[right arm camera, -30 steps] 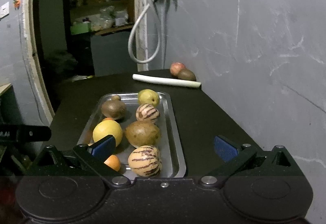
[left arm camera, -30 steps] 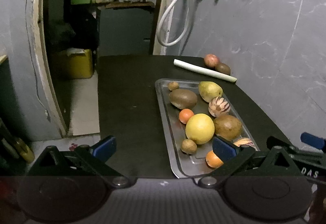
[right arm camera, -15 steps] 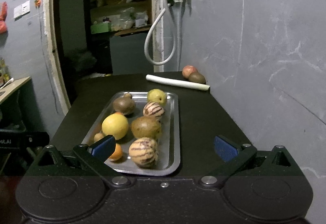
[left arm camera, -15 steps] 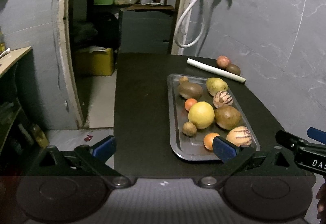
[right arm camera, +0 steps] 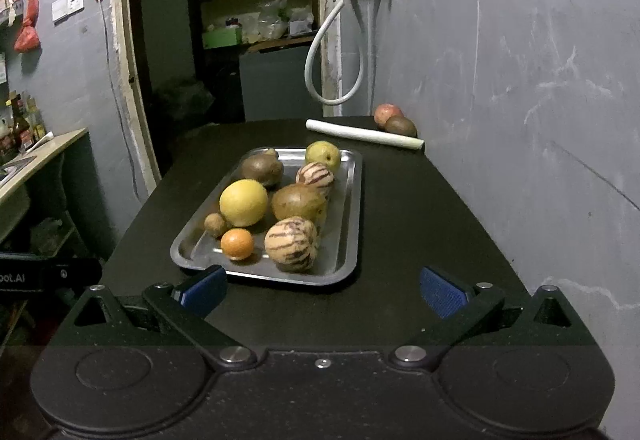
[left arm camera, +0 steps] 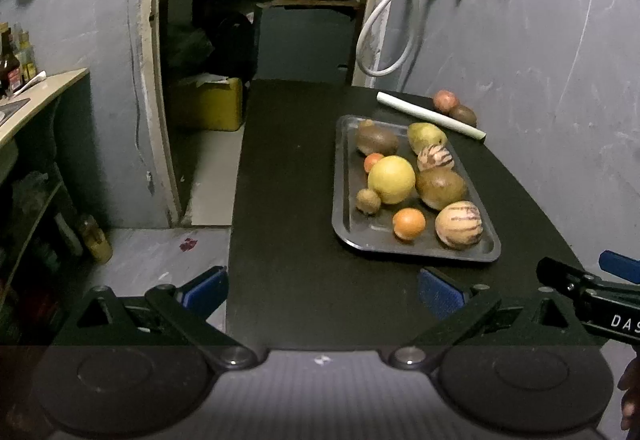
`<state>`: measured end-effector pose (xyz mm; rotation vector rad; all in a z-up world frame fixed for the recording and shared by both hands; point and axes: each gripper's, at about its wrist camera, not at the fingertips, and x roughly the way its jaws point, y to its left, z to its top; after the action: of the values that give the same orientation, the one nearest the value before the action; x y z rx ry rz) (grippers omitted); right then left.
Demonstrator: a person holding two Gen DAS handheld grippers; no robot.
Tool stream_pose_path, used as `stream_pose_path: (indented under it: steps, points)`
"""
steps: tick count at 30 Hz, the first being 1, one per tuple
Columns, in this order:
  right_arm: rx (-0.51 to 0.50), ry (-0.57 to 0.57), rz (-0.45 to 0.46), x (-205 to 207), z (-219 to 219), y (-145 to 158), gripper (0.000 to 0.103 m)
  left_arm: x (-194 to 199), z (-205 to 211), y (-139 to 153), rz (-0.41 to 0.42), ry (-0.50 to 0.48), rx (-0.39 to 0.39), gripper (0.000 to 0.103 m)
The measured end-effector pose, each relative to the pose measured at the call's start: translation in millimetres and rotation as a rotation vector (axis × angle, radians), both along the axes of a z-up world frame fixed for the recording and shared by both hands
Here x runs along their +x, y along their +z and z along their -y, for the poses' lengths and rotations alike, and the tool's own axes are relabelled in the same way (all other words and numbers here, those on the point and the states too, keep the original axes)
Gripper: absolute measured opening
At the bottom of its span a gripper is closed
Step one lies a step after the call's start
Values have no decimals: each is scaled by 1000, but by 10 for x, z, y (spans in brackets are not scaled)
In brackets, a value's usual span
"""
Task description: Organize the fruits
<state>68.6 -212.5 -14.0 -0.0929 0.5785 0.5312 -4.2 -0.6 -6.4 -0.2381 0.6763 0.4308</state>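
Since one second ago both tools have pulled back from the tray, so it now sits farther ahead and the near edge of the bench shows. The left tool (left arm camera: 322, 290) and the right tool (right arm camera: 322, 290) both stand wide and hold nothing.

Just ahead, the metal tray (right arm camera: 354, 208) lies on the black bench (right arm camera: 420, 224). It carries most of the fruits: a yellow grapefruit (right arm camera: 243, 202), two striped melons, the nearer melon (right arm camera: 291, 244) at the front, an orange (right arm camera: 237, 243), and several brown fruits.

Far behind, beyond a white tube (right arm camera: 362, 134), a red fruit (right arm camera: 385, 113) and a brown fruit (right arm camera: 401, 126) lie against the wall, well apart from the tray.

I judge the task nearly done; these two seem left to bring.
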Motion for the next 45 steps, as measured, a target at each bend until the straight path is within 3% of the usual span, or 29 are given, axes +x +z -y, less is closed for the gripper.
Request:
stream_pose_path:
  steps: [17, 45]
  points:
    - [-23, 27, -32, -246, 105, -67, 102, -269, 67, -80, -23, 18, -18, 102]
    - [-28, 42, -25, -322, 106, -17, 102, -420, 70, -78, -11, 35, -35, 102]
